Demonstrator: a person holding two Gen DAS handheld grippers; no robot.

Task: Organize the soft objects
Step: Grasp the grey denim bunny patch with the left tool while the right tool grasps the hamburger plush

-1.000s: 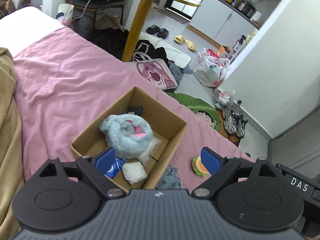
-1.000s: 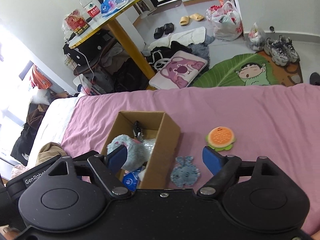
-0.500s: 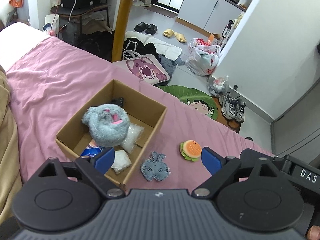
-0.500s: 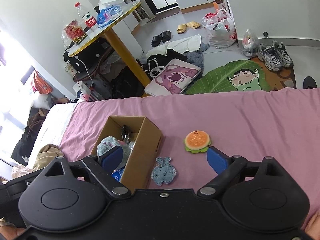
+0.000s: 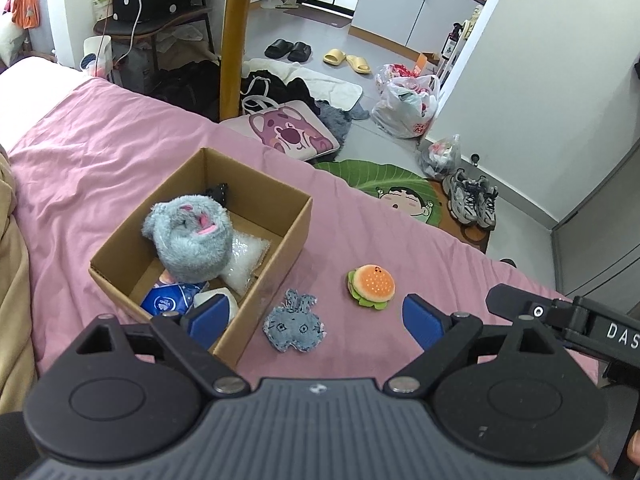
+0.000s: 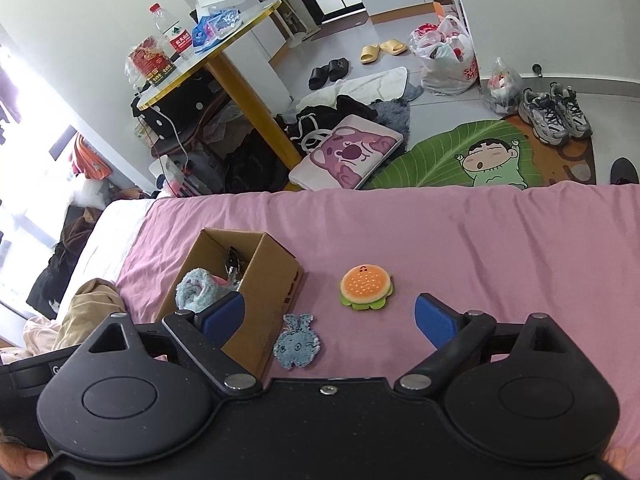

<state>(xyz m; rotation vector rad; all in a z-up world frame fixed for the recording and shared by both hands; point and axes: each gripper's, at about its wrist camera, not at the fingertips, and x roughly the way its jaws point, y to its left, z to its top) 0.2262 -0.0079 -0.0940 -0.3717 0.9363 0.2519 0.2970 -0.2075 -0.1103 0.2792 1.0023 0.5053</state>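
A cardboard box sits on the pink bedspread. Inside it lie a fluffy grey-blue plush, a clear plastic pouch and a blue packet. Right of the box, on the spread, lie a flat blue fabric rabbit and a burger plush. My left gripper is open and empty, raised above the rabbit. My right gripper is open and empty too, hovering near the rabbit and burger.
Beyond the bed's edge the floor holds a pink bear cushion, a green leaf mat, sneakers, plastic bags and a yellow-legged table. A tan blanket lies left of the box.
Both grippers have pulled back and up from the box. The box now sits farther left in both views, and the rabbit and burger have come fully into sight.
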